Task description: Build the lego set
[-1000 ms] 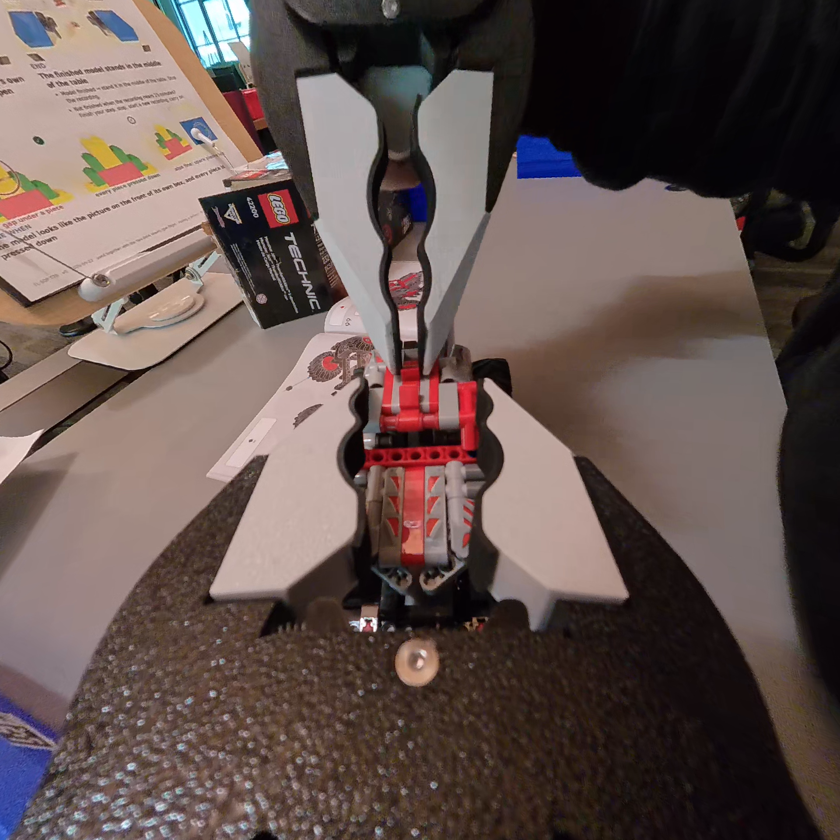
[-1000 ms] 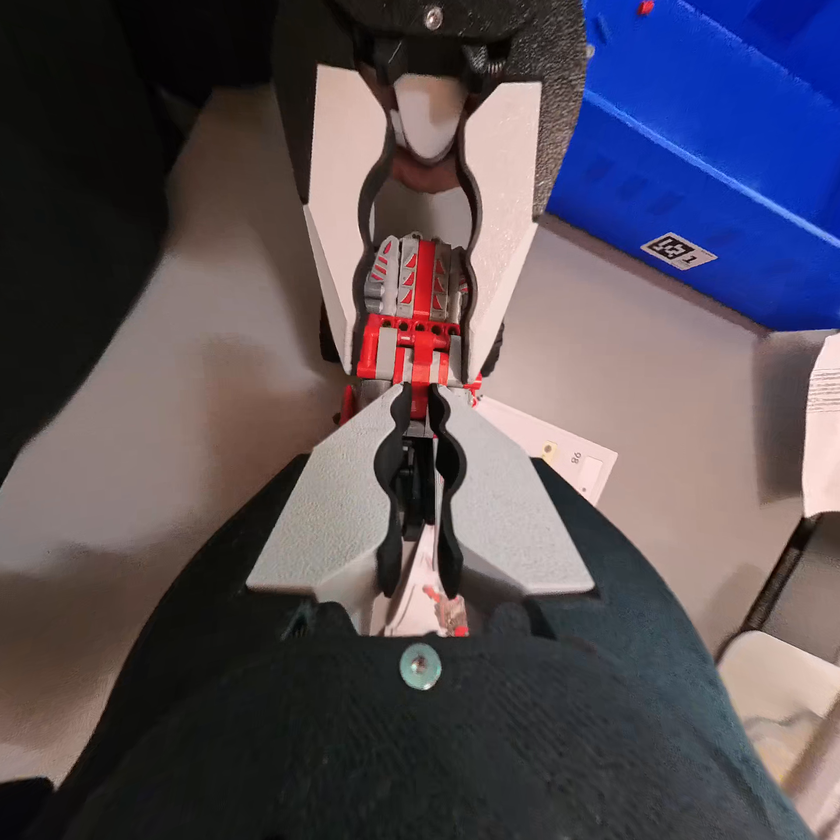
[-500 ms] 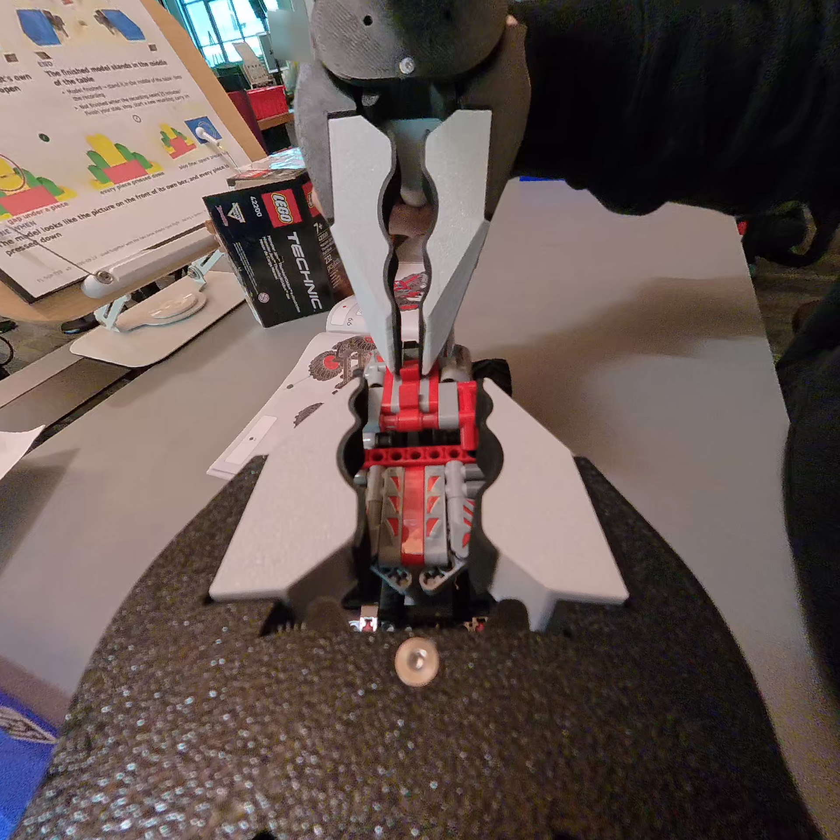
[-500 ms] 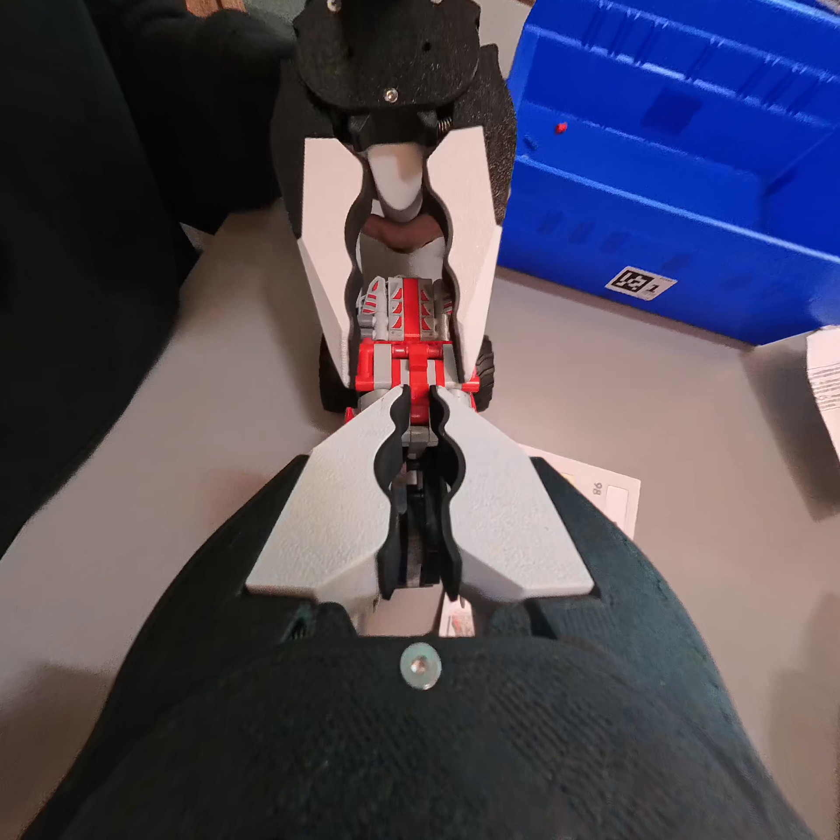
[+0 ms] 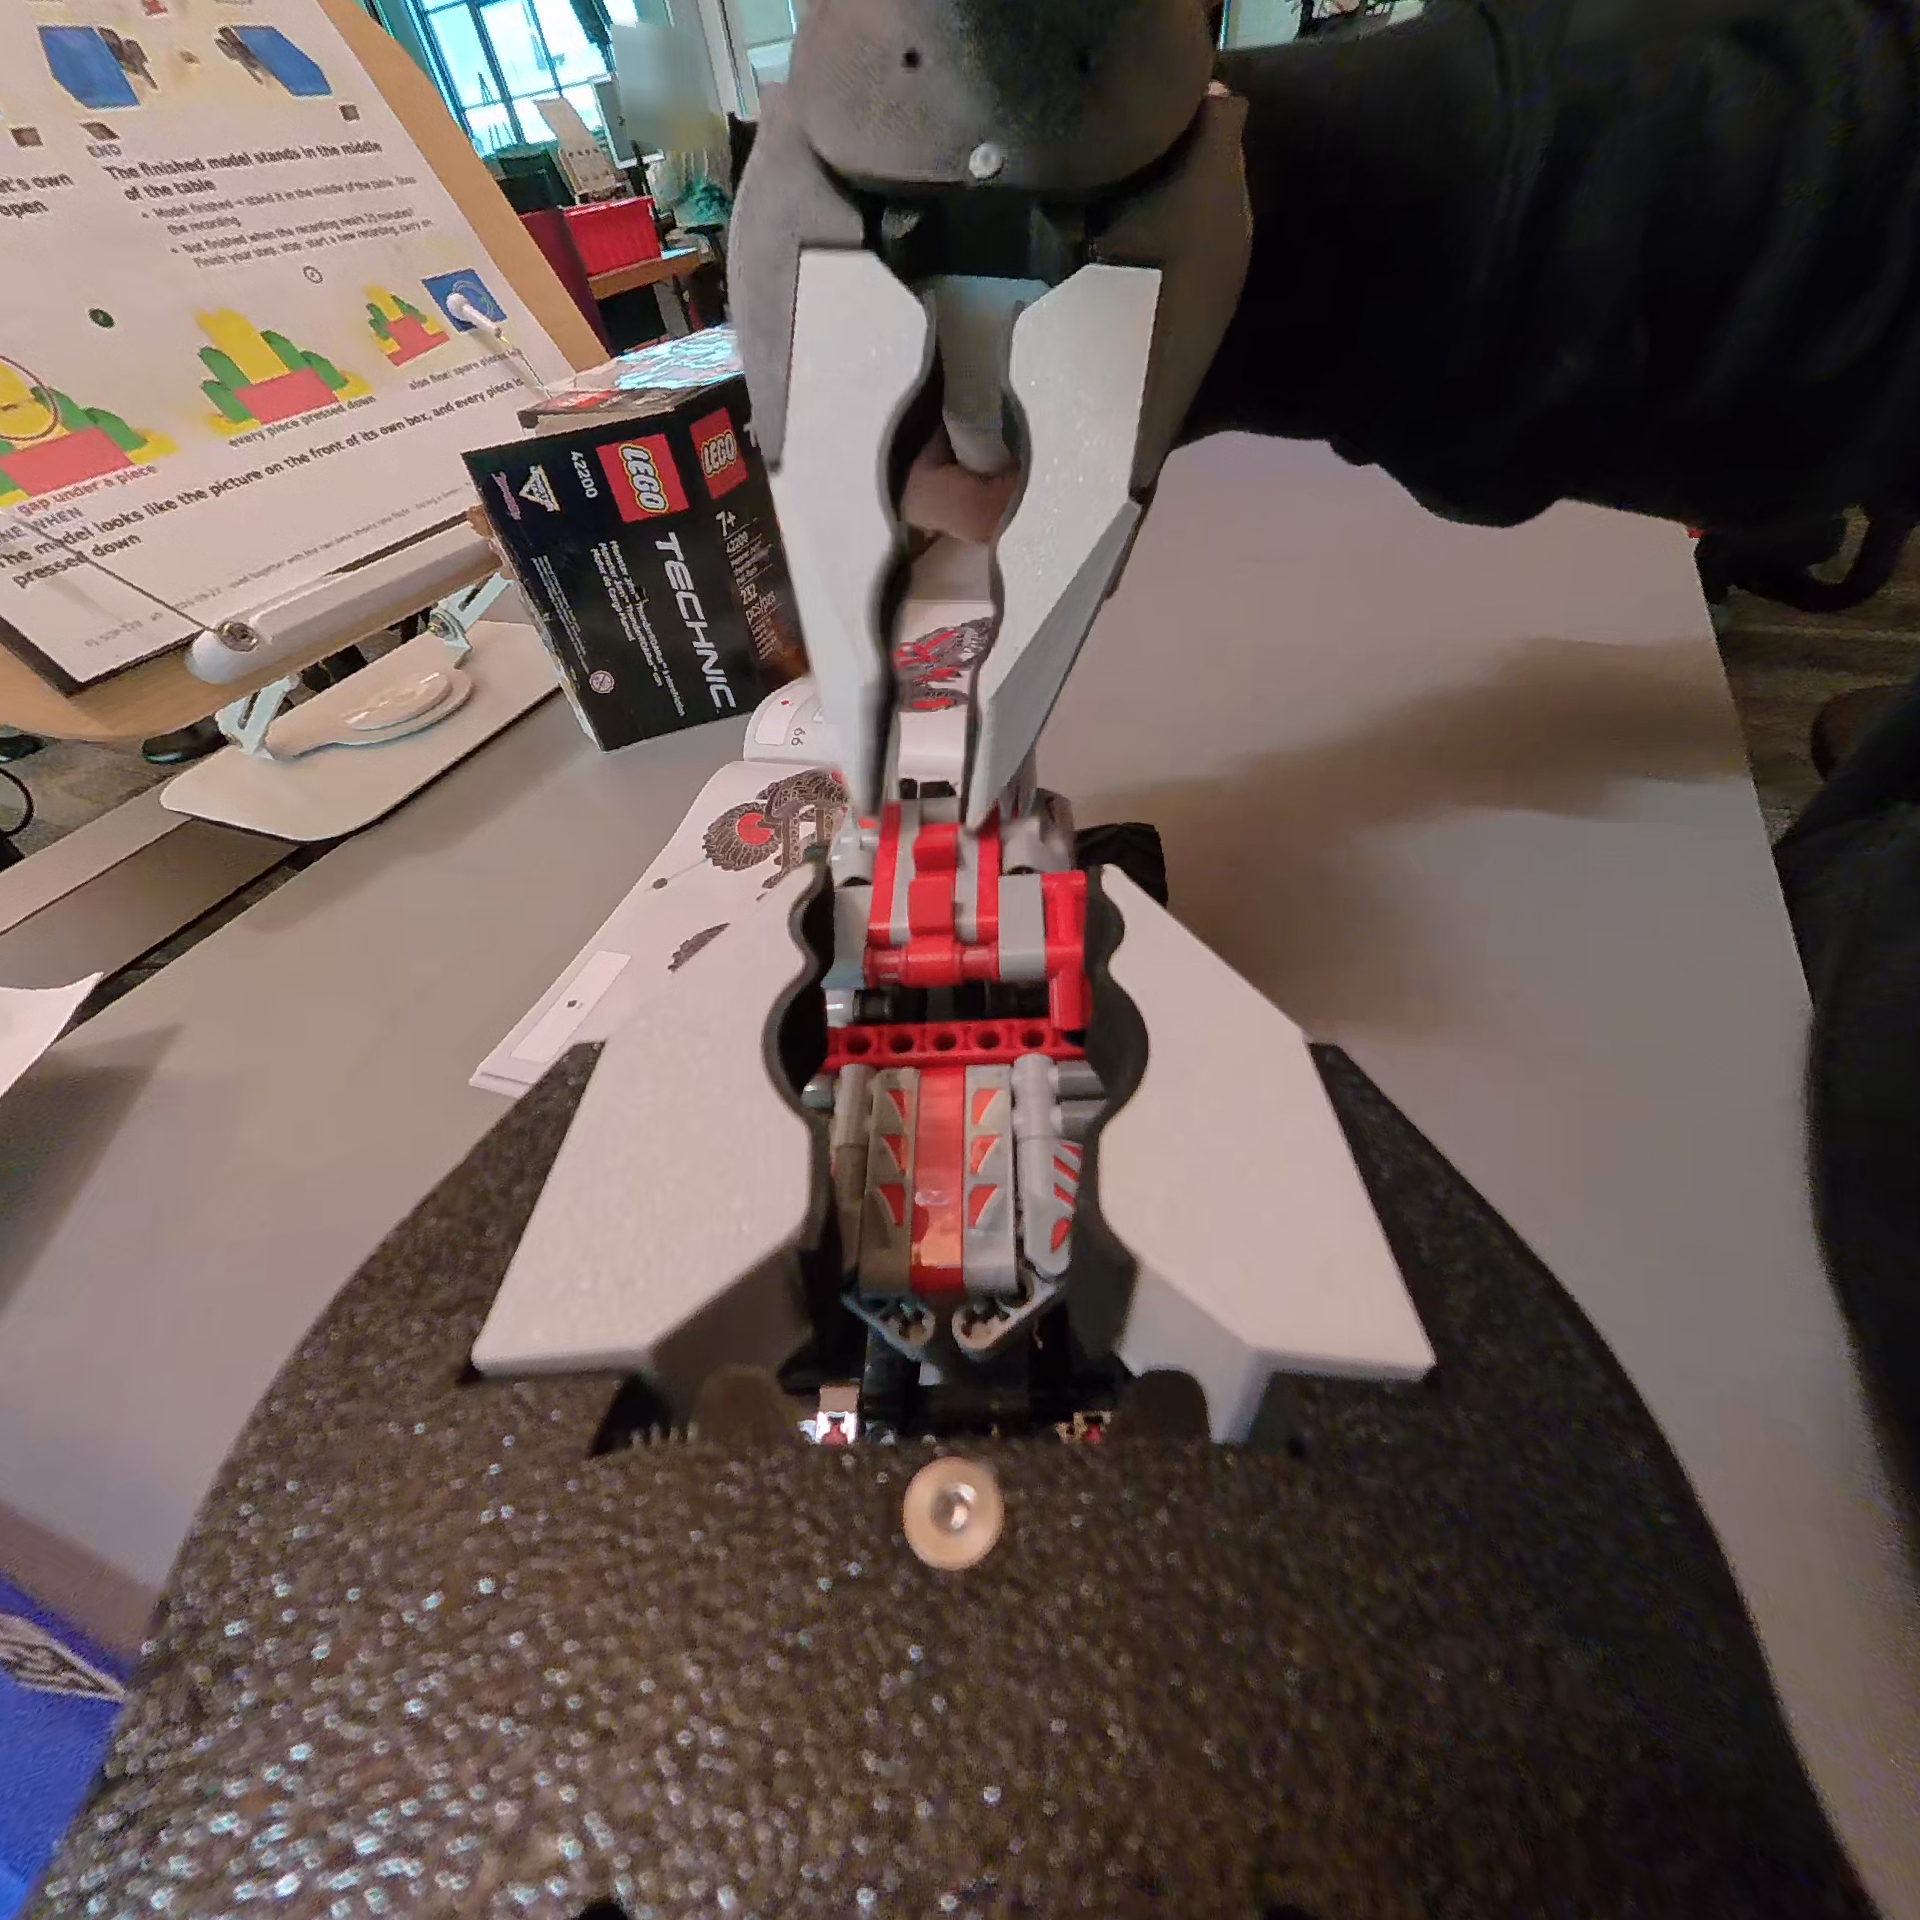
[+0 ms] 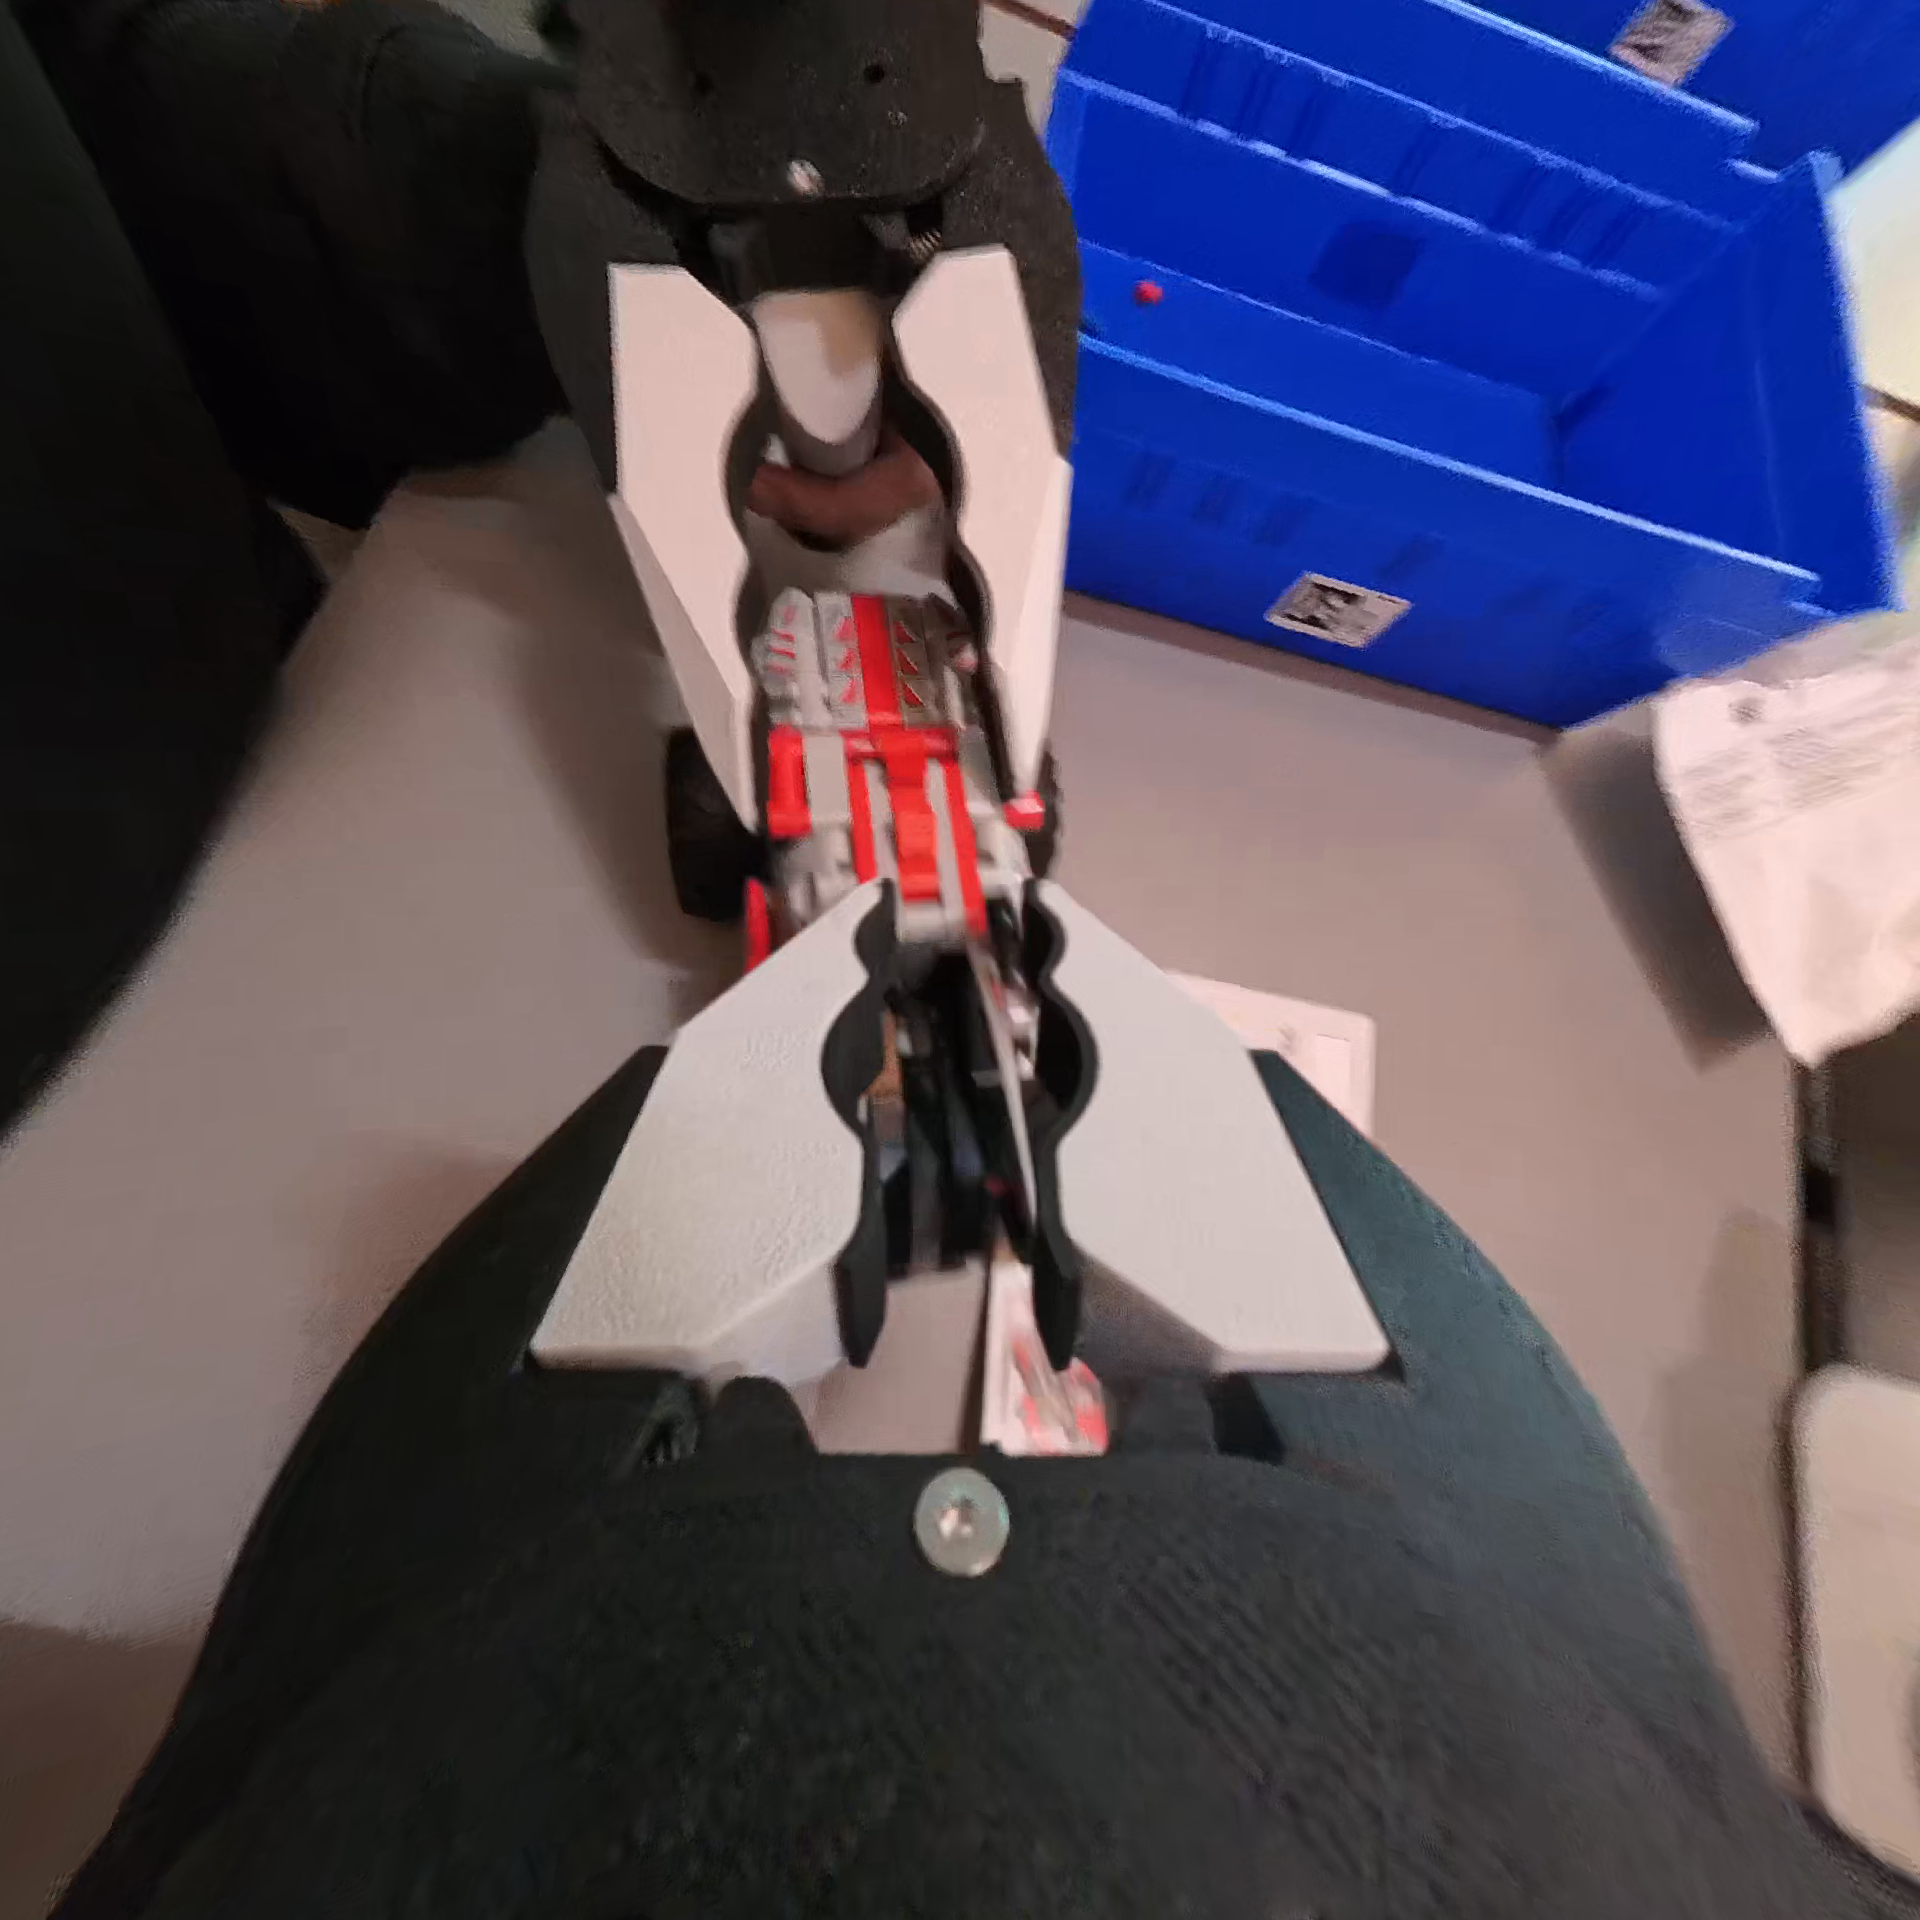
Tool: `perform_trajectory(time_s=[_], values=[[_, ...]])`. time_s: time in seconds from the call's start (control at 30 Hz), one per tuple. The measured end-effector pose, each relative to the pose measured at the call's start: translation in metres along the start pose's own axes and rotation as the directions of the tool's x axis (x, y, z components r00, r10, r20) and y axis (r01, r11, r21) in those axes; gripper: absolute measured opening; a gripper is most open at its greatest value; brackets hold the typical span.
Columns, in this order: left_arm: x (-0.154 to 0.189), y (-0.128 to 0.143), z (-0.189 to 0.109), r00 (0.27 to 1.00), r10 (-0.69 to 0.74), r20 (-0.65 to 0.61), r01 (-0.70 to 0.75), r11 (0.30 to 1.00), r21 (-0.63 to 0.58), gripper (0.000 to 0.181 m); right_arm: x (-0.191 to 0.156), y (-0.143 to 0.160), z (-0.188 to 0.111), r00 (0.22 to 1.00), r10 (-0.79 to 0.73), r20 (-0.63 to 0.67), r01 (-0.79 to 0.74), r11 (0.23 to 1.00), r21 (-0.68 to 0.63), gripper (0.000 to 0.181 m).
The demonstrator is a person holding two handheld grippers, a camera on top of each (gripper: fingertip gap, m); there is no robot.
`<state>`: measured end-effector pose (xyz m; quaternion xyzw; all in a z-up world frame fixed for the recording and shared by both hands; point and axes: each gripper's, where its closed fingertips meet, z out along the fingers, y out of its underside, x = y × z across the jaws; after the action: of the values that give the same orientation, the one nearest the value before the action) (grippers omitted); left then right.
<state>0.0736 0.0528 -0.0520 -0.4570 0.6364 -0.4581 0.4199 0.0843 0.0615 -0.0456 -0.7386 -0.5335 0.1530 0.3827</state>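
Observation:
A red and grey lego vehicle (image 5: pixel 951 1122) with black wheels is held over the grey table (image 5: pixel 1403 831). My left gripper (image 5: pixel 956 935) is shut on its sides around the front half. In the right wrist view the left gripper (image 6: pixel 883 800) comes from the far side, with the vehicle (image 6: pixel 883 790) between its fingers. My right gripper (image 6: pixel 951 904) has its jaws close together around the vehicle's red and grey rear strip. In the left wrist view the right gripper (image 5: pixel 925 810) comes down from above onto that rear end. The vehicle's underside is hidden.
A black lego box (image 5: pixel 644 582) and an instruction board on a stand (image 5: pixel 208 312) are at the far left. An open booklet (image 5: pixel 665 935) lies under the vehicle. Blue bins (image 6: pixel 1455 416) and a white paper bag (image 6: pixel 1787 810) are at the right. A black sleeve (image 5: pixel 1558 260) hangs above. Only a small space, under 4 cm, lies between the two pairs of fingers.
My right gripper has tilted and drawn back along the vehicle's rear, and its jaws stand slightly wider. The left gripper and vehicle have hardly moved.

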Motion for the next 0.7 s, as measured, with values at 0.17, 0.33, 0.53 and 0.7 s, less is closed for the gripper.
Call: perform_trajectory(time_s=[0.17, 0.33, 0.53, 0.7], values=[[0.002, -0.009, -0.005, 1.000, 0.002, 0.003, -0.002, 0.999, 0.046, 0.045, 0.026, 0.060, -0.069, 0.946, 0.076, -0.316, -0.111, 0.989, -0.093, 0.032], [0.001, -0.036, -0.017, 1.000, 0.003, 0.023, -0.005, 0.992, 0.123, 0.044, 0.023, 0.174, -0.115, 0.844, 0.117, -0.524, -0.271, 0.935, -0.227, 0.039], [0.026, -0.062, 0.009, 0.998, 0.055, -0.015, -0.055, 0.998, -0.008, 0.044, 0.014, 0.247, -0.125, 0.848, 0.216, -0.485, -0.373, 0.893, -0.253, 0.062], [0.063, -0.074, 0.062, 0.993, 0.086, -0.081, -0.099, 0.980, -0.174, 0.048, 0.002, 0.269, -0.121, 0.853, 0.362, -0.375, -0.459, 0.863, -0.211, 0.067]])
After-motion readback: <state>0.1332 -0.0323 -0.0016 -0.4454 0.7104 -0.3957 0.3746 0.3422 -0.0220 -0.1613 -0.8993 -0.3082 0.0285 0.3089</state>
